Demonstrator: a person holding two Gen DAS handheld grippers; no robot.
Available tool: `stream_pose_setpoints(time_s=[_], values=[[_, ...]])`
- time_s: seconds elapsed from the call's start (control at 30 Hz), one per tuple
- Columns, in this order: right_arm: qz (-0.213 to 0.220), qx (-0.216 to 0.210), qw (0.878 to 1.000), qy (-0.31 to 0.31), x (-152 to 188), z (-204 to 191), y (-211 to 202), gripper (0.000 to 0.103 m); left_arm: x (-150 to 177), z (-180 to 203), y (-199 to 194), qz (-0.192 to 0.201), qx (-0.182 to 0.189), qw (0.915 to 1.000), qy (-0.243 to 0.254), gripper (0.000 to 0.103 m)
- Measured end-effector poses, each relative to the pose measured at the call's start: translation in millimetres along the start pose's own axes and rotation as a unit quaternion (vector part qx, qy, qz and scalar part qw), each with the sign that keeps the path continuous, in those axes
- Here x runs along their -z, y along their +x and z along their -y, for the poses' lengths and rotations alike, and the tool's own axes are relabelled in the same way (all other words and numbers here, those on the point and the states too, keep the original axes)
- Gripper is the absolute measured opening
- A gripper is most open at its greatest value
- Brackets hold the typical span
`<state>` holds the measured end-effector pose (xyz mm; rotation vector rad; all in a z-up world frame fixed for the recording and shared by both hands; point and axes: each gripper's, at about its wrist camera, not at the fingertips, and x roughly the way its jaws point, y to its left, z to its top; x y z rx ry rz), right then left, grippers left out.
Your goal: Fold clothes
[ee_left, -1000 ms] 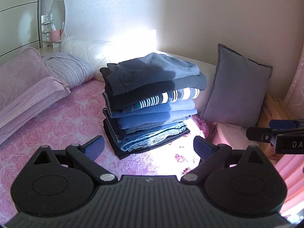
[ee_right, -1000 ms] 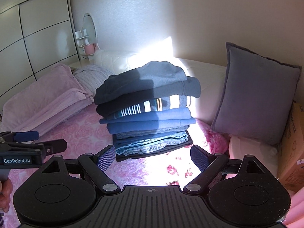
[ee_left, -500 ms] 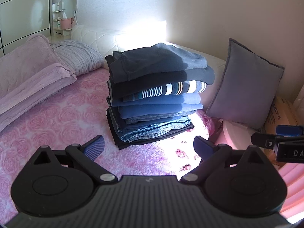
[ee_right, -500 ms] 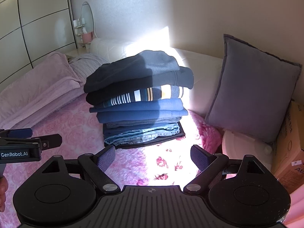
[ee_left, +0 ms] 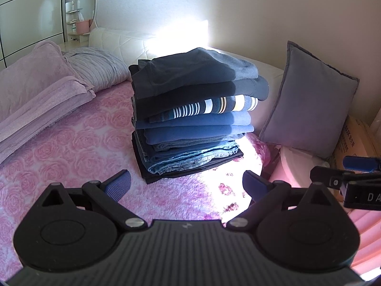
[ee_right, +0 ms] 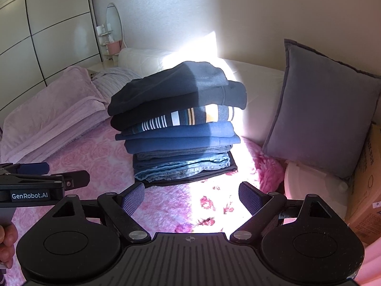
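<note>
A tall stack of folded clothes (ee_left: pixel 195 116) (ee_right: pixel 181 128) stands on the pink rose bedspread (ee_left: pixel 71 147) (ee_right: pixel 104 157): dark sweatshirts on top, a striped shirt, blue tops, jeans and a black piece at the bottom. My left gripper (ee_left: pixel 188 186) hovers open in front of the stack, nothing between its blue pads. My right gripper (ee_right: pixel 191 196) is also open and empty, a short way before the stack's base. Each gripper shows at the edge of the other's view.
Folded lilac blankets (ee_left: pixel 35 95) and a striped pillow (ee_left: pixel 97 69) lie at the left. A grey cushion (ee_left: pixel 309 109) (ee_right: pixel 326 109) leans at the right by a cardboard box (ee_right: pixel 366 174). Beyond stand a white headboard (ee_left: pixel 119 40), a mirror shelf and a wardrobe.
Both grippers have come a little closer to the stack and dipped, so the stack looms larger and higher in both views. Jaws stay as wide as before.
</note>
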<state>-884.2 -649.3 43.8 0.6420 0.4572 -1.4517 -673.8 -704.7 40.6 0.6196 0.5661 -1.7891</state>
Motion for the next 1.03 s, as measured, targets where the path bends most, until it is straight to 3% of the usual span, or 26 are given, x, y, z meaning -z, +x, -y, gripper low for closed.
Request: stream_pose_setpoints(time_s=[0.4,1.03], values=[[-0.004,-0.021,1.000,-0.013,0,-6,9,0.089,5,0,1,0.000,-0.019,0.9998,0.001,0.099],[-0.004,-0.030,0.999,-0.017,0,-3,10,0.089,10,7,-3,0.006,-0.017,0.9998,-0.003,0.099]])
